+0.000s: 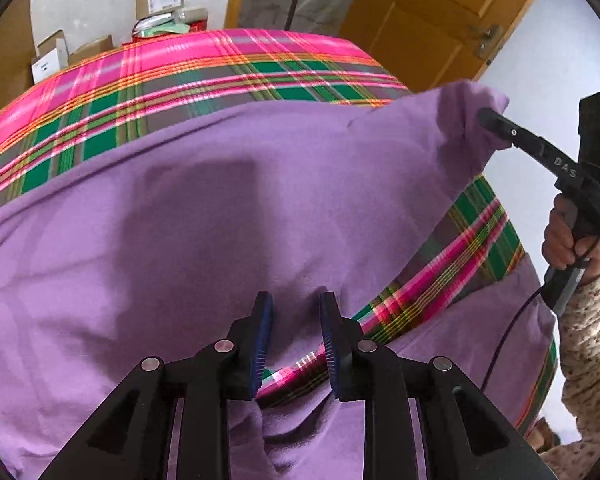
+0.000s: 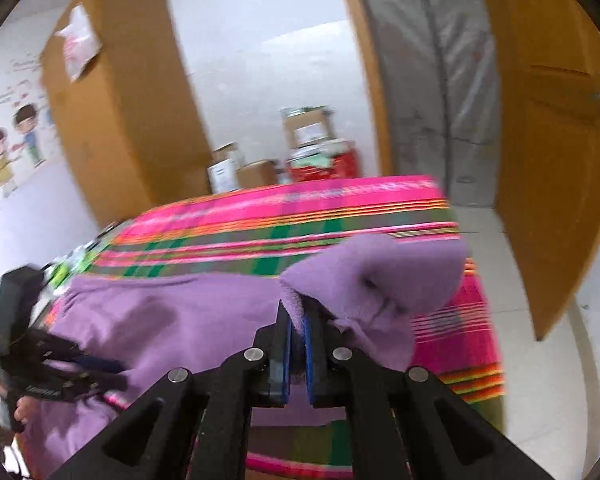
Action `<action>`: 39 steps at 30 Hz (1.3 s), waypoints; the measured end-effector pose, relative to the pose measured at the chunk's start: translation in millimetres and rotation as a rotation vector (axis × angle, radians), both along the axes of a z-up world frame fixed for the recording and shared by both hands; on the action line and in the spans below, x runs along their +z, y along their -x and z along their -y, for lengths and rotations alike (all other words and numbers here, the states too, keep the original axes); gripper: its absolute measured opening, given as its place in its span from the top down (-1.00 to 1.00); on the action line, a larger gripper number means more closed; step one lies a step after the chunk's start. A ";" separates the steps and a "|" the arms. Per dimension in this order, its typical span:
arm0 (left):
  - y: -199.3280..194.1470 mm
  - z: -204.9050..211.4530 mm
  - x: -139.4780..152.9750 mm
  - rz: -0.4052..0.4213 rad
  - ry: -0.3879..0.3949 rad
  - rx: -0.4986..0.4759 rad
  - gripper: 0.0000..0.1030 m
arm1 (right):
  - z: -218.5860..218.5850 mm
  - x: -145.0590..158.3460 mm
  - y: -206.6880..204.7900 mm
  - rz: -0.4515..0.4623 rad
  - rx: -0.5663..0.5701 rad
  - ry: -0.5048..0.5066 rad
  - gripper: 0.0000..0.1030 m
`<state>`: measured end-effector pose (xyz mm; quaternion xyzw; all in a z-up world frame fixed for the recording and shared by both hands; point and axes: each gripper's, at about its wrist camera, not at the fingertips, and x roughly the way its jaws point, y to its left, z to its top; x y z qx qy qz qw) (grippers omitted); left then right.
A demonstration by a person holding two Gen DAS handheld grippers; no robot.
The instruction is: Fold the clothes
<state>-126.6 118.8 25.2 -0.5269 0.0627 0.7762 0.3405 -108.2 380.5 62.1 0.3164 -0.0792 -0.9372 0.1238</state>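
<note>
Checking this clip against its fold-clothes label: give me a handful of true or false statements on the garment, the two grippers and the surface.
1. The soft purple fleece garment lies on a pink and green plaid cloth. True.
2. The right gripper is shut on a lifted part of the garment. True.
3. The left gripper is clamped on the garment. False: its blue pads stand apart above the fabric, pressing on nothing.
4. The garment is already folded into a neat square. False: it is spread out, one part raised.
5. Brown cardboard boxes stand beyond the plaid surface. True.
</note>
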 end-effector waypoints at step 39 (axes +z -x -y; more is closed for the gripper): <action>-0.2 6.5 -6.6 0.069 -0.113 0.069 0.51 | 6.4 -7.5 -18.9 0.129 0.108 -0.076 0.32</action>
